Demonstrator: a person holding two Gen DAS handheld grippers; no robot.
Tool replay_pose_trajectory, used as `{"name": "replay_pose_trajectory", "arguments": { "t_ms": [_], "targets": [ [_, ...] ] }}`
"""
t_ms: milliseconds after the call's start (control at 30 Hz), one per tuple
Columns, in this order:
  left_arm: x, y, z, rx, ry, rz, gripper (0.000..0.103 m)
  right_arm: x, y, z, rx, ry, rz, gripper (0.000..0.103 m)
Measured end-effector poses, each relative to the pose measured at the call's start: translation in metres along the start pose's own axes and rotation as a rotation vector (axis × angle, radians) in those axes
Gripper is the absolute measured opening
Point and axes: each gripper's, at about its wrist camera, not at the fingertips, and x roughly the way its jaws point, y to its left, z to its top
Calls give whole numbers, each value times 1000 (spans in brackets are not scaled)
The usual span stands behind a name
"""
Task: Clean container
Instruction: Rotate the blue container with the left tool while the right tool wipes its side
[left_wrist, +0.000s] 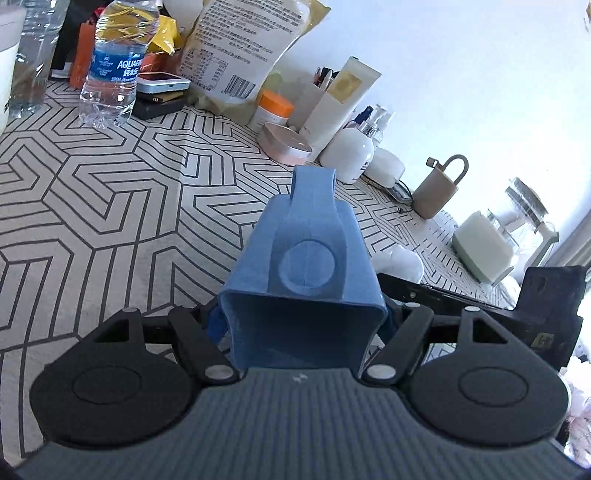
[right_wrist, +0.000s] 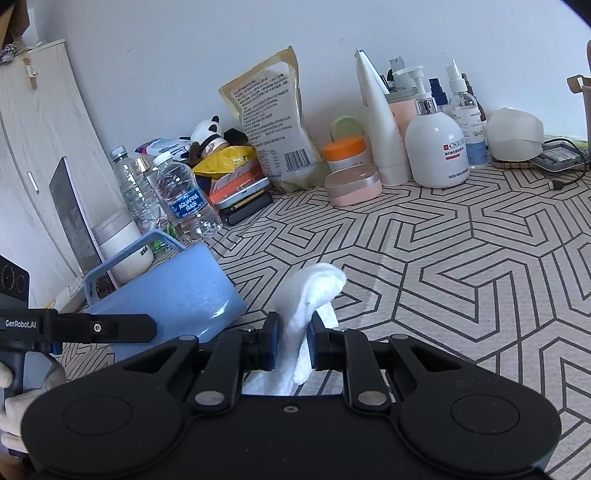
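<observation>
Above the patterned table (right_wrist: 461, 240), left jaws pinch the blue container (left_wrist: 306, 266) — right jaws pinch a white cloth (right_wrist: 310, 295).

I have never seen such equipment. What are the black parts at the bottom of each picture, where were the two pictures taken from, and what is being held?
No robot is here: a person holds one hand-held gripper in each hand, and each carries a camera looking along its fingers. The black parts are the grippers' own bodies.

The left wrist view shows the left gripper shut on a blue container, tilted, with its handle away from the camera.

The right wrist view shows the right gripper shut on a white cloth, for wiping. The container appears at its left.

Both hang above a patterned tablecloth with a water bottle and a white pump bottle.
</observation>
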Motion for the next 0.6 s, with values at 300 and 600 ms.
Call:
{"name": "replay_pose_trajectory", "arguments": {
  "t_ms": [300,600],
  "targets": [
    [-2,5,-15,-28,-90,56,90,0,2,-1,-14,6,8,21],
    [-5,2,-15,2,-121,103,86,-2,3,0,-17,-4,9,21]
  ]
}}
